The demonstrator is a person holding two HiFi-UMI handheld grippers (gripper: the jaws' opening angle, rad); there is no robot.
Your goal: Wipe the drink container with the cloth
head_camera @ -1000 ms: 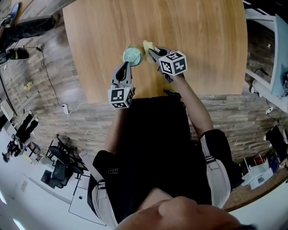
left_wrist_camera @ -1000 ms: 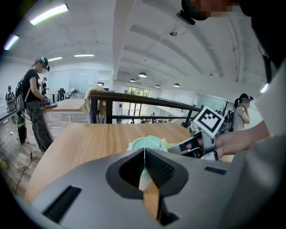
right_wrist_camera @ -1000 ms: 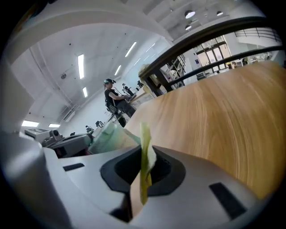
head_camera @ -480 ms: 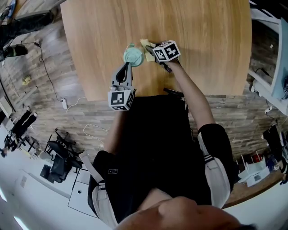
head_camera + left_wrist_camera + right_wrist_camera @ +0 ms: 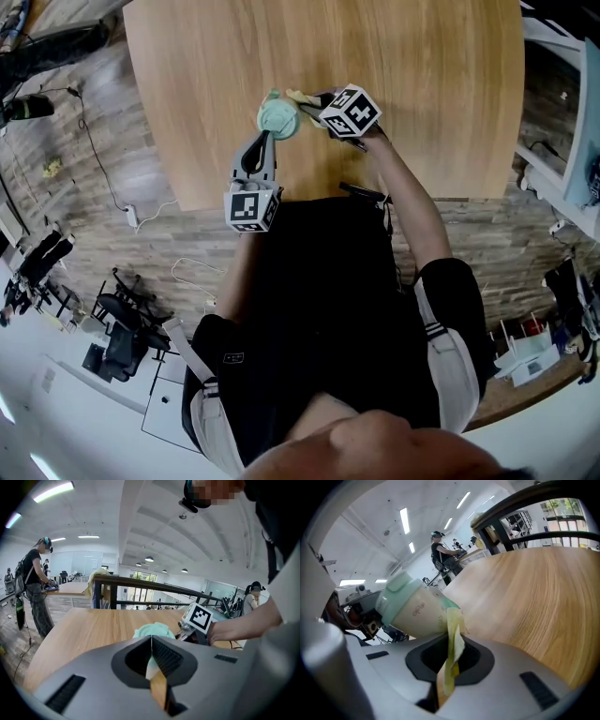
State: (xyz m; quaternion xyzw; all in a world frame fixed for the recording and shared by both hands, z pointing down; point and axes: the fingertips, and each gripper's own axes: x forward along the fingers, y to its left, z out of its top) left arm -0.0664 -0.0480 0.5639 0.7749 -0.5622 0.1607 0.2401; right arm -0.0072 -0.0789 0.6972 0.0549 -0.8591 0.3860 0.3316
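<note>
Pale wooden table (image 5: 422, 94). Cream drink container with mint-green lid (image 5: 278, 116) stands on it near the front edge.

Left gripper (image 5: 266, 137) at the container's 6 o'clock. Jaws drawn together to a thin slit, tips right at the container's near side; cannot tell whether they pinch any part of it.

Right gripper (image 5: 312, 101) at the container's 3 o'clock. Jaws clamped on a thin pale-yellow cloth (image 5: 453, 644). The cloth's free end lies against the container's side wall.
</note>
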